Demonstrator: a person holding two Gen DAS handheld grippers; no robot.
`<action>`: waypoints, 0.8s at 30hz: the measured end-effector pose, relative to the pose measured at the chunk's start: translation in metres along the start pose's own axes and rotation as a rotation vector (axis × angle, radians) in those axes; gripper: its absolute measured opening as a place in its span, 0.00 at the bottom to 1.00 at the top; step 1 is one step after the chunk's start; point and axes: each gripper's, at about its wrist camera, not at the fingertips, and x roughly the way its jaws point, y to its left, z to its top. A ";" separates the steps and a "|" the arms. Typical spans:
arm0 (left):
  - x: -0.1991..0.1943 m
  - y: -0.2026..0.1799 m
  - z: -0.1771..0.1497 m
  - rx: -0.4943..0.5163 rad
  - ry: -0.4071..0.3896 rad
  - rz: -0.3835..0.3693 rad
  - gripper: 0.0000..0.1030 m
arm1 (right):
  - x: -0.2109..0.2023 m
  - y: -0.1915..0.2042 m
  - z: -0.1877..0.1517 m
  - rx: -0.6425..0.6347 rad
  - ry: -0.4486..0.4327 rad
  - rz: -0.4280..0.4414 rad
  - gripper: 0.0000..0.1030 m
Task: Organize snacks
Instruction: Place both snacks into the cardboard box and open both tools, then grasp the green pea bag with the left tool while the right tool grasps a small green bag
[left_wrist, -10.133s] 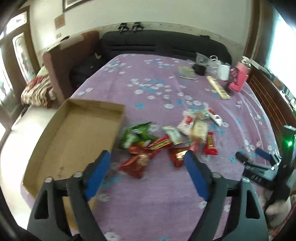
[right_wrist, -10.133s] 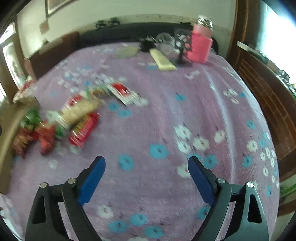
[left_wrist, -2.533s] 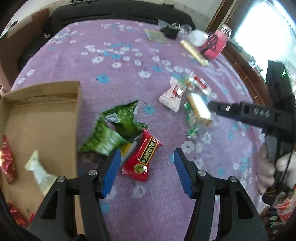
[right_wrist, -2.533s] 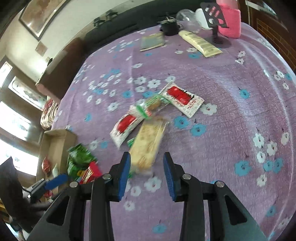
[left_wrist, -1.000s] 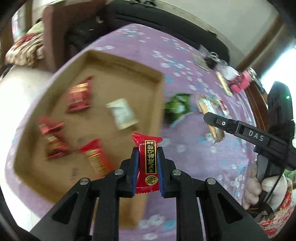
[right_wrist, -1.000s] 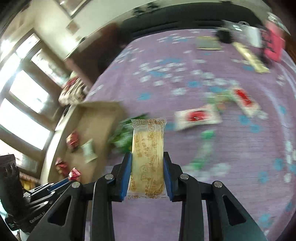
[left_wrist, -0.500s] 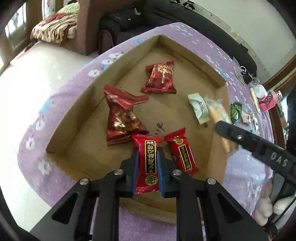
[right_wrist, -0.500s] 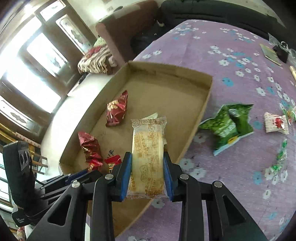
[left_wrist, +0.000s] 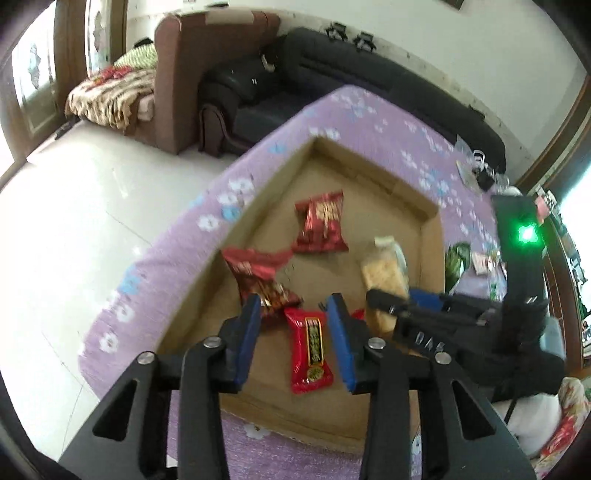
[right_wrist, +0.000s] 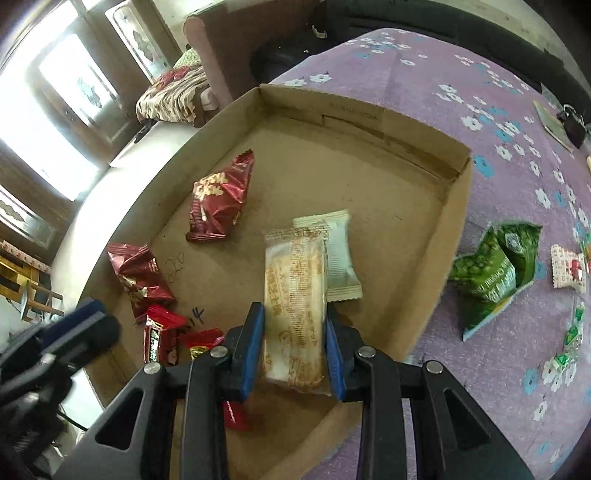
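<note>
A: Where does the red candy bar (left_wrist: 310, 350) lie?

B: Between the blue pads of the left gripper (left_wrist: 295, 336), over the cardboard tray (left_wrist: 428, 236). The pads stand spread, with a gap on each side of the wrapper, so nothing is pinched.

A: And the right gripper (right_wrist: 291, 343)?

B: Its pads press against both long edges of the beige biscuit packet (right_wrist: 295, 295), which juts forward over the tray floor and overlaps a white sachet (right_wrist: 340, 254).

A: What else is in the tray?

B: Two dark red foil packets (right_wrist: 219, 199) and small red candies (right_wrist: 159, 332). The green snack bags (right_wrist: 491, 269) lie outside on the purple flowered bedspread (right_wrist: 424, 74).
</note>
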 end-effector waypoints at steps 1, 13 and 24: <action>-0.003 -0.001 0.002 0.003 -0.011 0.003 0.40 | 0.000 0.003 0.000 -0.008 0.007 0.009 0.30; -0.034 -0.023 0.010 -0.006 -0.090 -0.037 0.44 | -0.070 -0.017 -0.003 0.070 -0.158 0.058 0.33; -0.006 -0.087 -0.029 -0.028 -0.005 -0.090 0.62 | -0.108 -0.207 -0.060 0.353 -0.187 -0.042 0.34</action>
